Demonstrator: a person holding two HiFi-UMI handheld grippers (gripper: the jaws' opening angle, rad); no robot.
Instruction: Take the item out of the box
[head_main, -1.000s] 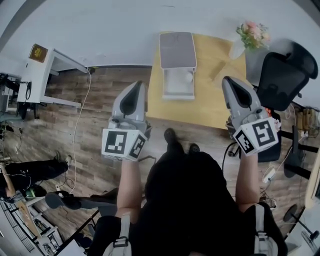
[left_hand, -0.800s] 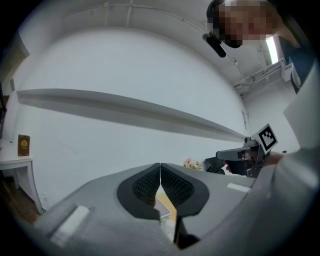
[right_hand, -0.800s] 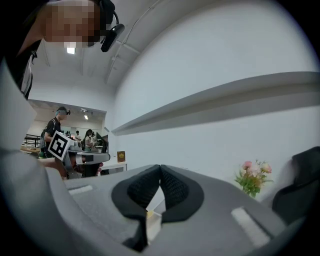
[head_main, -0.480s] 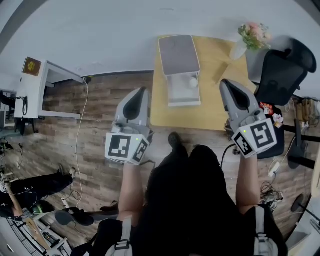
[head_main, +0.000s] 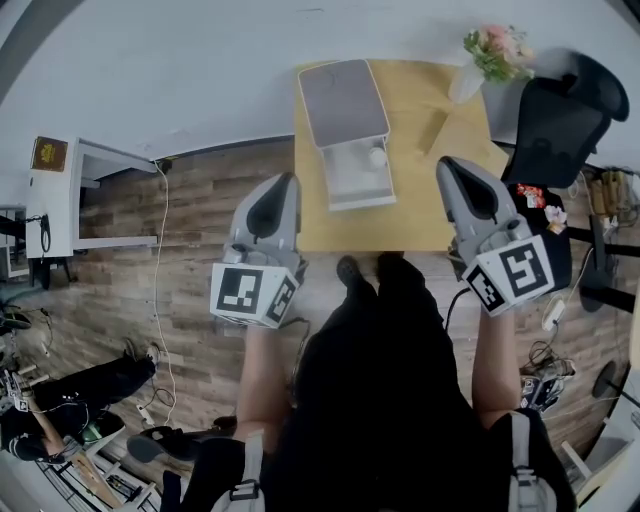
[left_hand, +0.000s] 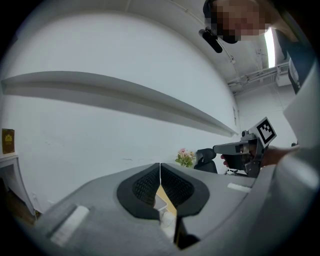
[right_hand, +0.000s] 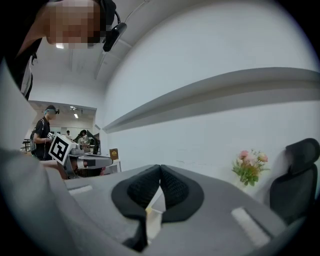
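The person is standing at the near edge of one yellow table (head_main: 440, 205), holding two grippers out level in front, one in each hand, each one carrying a single marker cube at its back. The left gripper (head_main: 284, 180) is hanging over the wood floor (head_main: 180, 280) just off the table's left side, and in its own view its two black pads are pressing together with nothing between them (left_hand: 160, 167). The right gripper (head_main: 447, 163) is hovering over the table's right part, and its pads are likewise meeting, gripping nothing (right_hand: 160, 170). One box (head_main: 358, 185) is sitting on the far left part of the table, well apart from both grippers, its grey lid tipped back towards the wall. One item (head_main: 377, 156) is lying inside it near the right wall: small, pale and roundish, too small to name more closely. One vase of pink flowers (head_main: 492, 52) is standing at the table's far right corner, and one black office chair (head_main: 562, 120) is sitting beside it, running out of the picture at the right edge. In both gripper views the box is showing only as a pale sliver below the closed pads, hard to make out. At the lower left another person in dark clothes (head_main: 75, 385) is being cut off by the edge
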